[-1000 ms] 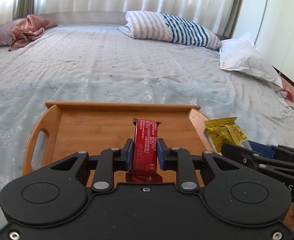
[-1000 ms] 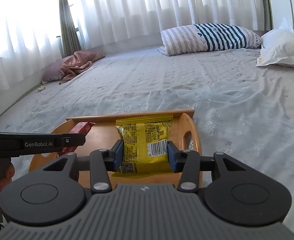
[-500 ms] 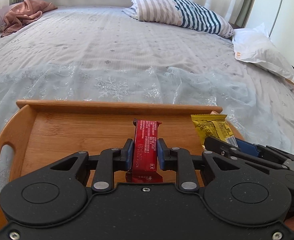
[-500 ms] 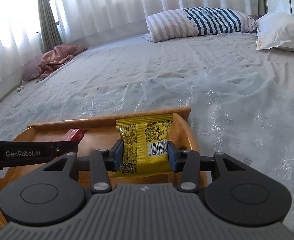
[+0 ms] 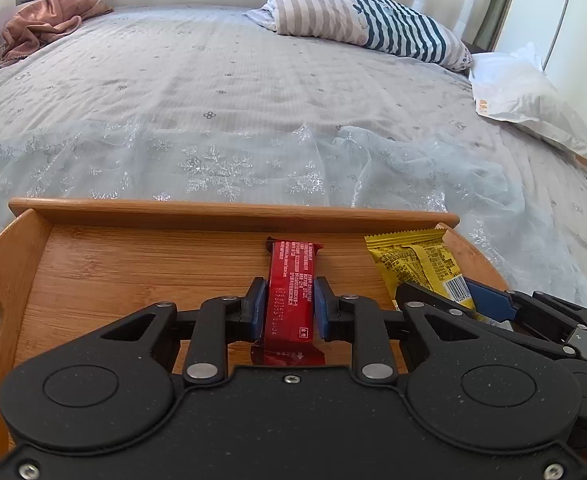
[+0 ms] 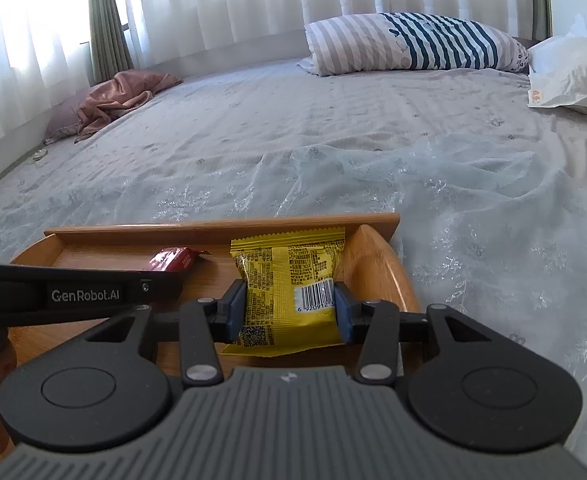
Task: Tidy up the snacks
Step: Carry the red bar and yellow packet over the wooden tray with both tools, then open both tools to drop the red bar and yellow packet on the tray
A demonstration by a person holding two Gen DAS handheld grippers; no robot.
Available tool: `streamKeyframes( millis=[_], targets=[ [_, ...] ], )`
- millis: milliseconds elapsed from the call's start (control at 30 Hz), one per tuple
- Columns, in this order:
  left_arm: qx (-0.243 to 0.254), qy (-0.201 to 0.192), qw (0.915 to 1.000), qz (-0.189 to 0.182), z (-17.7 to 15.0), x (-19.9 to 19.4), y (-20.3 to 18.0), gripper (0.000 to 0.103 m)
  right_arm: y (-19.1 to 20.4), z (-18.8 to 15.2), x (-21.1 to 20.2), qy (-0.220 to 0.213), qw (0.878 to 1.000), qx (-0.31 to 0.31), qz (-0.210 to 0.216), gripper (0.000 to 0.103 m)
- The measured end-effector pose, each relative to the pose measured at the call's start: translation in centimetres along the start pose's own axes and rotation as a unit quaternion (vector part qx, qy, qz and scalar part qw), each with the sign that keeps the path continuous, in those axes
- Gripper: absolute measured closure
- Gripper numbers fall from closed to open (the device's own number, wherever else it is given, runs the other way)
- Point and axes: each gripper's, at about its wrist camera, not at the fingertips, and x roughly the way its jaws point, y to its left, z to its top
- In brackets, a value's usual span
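A wooden tray (image 5: pixel 133 272) with cut-out handles lies on the bed. My left gripper (image 5: pixel 287 308) is shut on a red snack bar (image 5: pixel 291 288), held just over the tray's middle. The right gripper (image 6: pixel 289 312) is shut on a yellow snack packet (image 6: pixel 289 276), low over the tray (image 6: pixel 373 268) at its right end. In the left wrist view the yellow packet (image 5: pixel 417 264) and the right gripper's blue pads (image 5: pixel 489 300) show at the right. In the right wrist view the red bar (image 6: pixel 173 259) pokes out past the left gripper's black arm.
The tray rests on a sheer snowflake cloth (image 5: pixel 213 164) spread over a grey bedspread. A striped pillow (image 5: pixel 357 24), a white bag (image 5: pixel 529 100) and a pink cloth (image 5: pixel 49 20) lie far back. Curtains (image 6: pixel 253 0) hang behind the bed.
Both grippers have come forward and down over the tray with their snacks still gripped. The tray now fills more of each view.
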Motion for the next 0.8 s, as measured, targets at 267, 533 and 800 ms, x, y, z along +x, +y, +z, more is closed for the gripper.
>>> streamKeyframes(
  millis=[267, 533, 800],
  targets=[
    [0.003, -0.001, 1.0, 0.001, -0.05, 0.07, -0.03, 0.079, 0.2, 0.03, 0.09, 0.001, 1.0, -0.007, -0.003, 0.054],
    [0.005, 0.001, 1.0, 0.002, -0.04, 0.1, -0.12, 0.08, 0.33, -0.02, 0.27, 0.005, 1.0, -0.012, -0.006, 0.054],
    [0.004, 0.005, 1.0, 0.005, 0.1, -0.04, -0.22, 0.079, 0.33, 0.14, 0.35, 0.009, 1.0, -0.016, -0.005, 0.048]
  ],
)
